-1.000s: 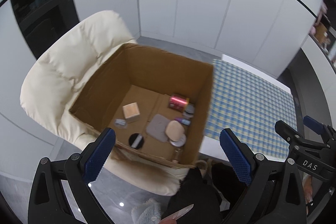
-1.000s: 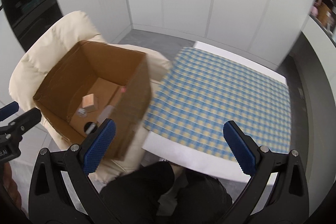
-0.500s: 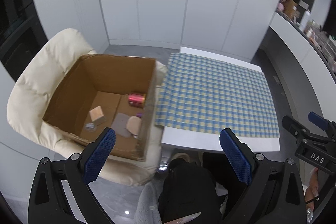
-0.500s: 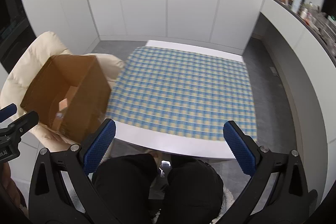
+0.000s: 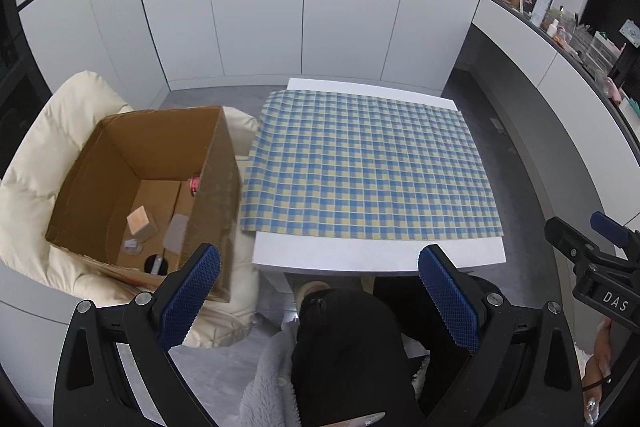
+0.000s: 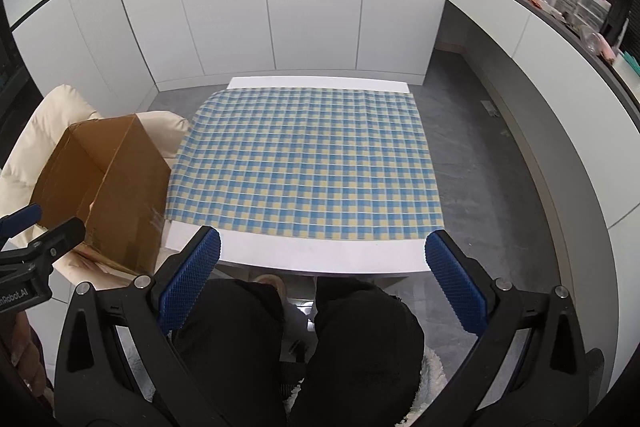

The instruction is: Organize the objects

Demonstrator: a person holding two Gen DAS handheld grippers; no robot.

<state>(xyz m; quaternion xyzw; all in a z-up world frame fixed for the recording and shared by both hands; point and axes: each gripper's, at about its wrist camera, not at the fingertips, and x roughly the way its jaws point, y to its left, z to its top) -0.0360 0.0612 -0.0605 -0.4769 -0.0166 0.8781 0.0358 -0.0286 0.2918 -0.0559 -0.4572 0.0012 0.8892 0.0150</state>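
Note:
A brown cardboard box [image 5: 216,163] sits on a cream chair [image 5: 36,163] left of a white table [image 5: 376,255] covered by a blue and yellow checked cloth [image 5: 360,163]. Inside the box lie a wooden cube [image 5: 139,221], a red can [image 5: 195,183], a grey pad [image 5: 176,231] and a small black round thing [image 5: 154,263]. My left gripper [image 5: 318,291] is open and empty, held high above the table's near edge. My right gripper [image 6: 322,275] is open and empty, also high above the near edge. The box [image 6: 120,187] shows at the left of the right wrist view.
The person's black-clad knees [image 6: 304,339] are under the table's near edge. A counter [image 5: 560,27] with bottles and small items runs along the right wall. White cabinet doors [image 5: 304,7] stand behind the table. Grey floor surrounds the table.
Both grippers have swung to the right, away from the box and toward the table. The box has shifted to the left in both views. Both stay open and empty.

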